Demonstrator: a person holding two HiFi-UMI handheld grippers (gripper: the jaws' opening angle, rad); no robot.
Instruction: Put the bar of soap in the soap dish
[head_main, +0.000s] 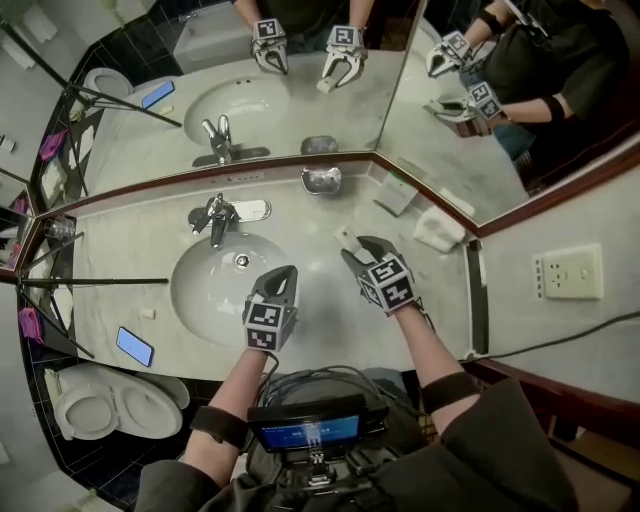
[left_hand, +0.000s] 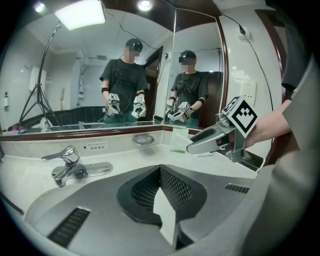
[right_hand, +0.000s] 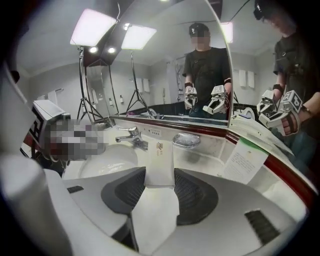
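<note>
right tongs: the right tongs (head_main: 358, 252) are closed at a middling width on the bar of soap (right_hand: 159, 165), a white wrapped bar with a small printed mark. its near end sits between the ribbed pads and its far end sticks out past the tips.
left tongs: the left tongs (head_main: 283, 275) are closed tight with nothing between them. they hang over the near rim of the basin (head_main: 215, 285), just beside the right pair.
where the soap is: off the bench (head_main: 330, 300), carried in the air to the right of the basin. it is not yet in the soap dish (head_main: 321, 180).
soap dish: a small shiny metal dish at the back of the bench against the mirror, to the right of the faucet (head_main: 215, 215). it looks empty and lies ahead of the soap, slightly to the right in the right gripper view.
nearby: a standing card (head_main: 396, 192) is just right of the dish. a phone (head_main: 134, 346) lies well away at the left.
risk, slip: the pads hold only the near end of a smooth wrapper. a tilt or jolt could let the bar slide out onto the bench or into the basin.
risk, overshoot: the dish is shallow and hard against the mirror. pushing too far could knock the bar or the tips on the glass or shove the dish.
risk, bad landing: if the bar is let go high or crosswise, it could land on the rim and skid off.
risk, card: swinging wide to the right could topple the card.
</note>
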